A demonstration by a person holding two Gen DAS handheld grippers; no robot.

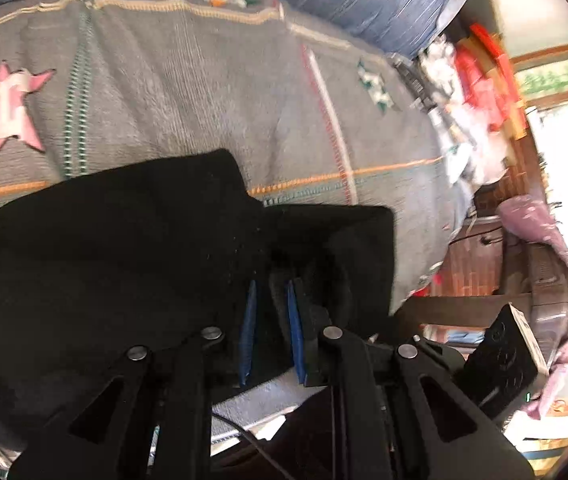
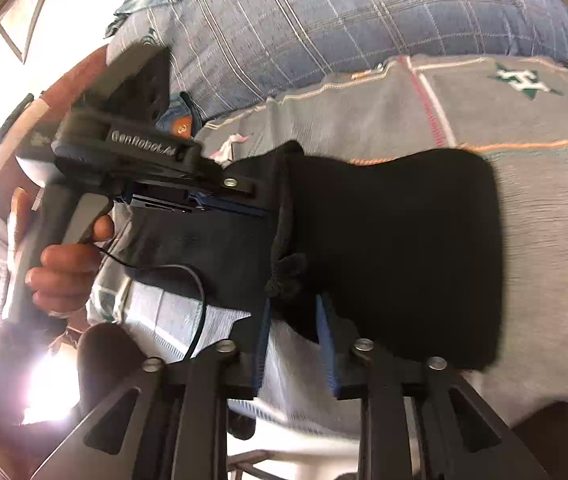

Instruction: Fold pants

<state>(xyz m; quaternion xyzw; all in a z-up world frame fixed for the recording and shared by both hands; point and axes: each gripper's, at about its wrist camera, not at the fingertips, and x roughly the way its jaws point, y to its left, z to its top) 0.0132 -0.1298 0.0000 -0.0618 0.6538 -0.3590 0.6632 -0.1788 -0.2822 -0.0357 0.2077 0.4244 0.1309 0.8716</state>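
Black pants being folded on a grey woven blanket.
Left gripper (image 1: 271, 300) is pinching soft black pants (image 1: 123, 248) fabric; right gripper (image 2: 294, 312) is standing slightly parted around a bunched hem.

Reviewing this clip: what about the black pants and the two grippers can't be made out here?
- Pants, left wrist view: waistband, legs and fold layers lost in featureless black; left edge cut off.
- Left gripper: whether its pads press cloth, dark on dark.
- Right gripper, right wrist view: cloth between pads, contact unclear.
- Blanket: motion-blurred.

Close, downward wrist views over shared pants (image 1: 131, 240).
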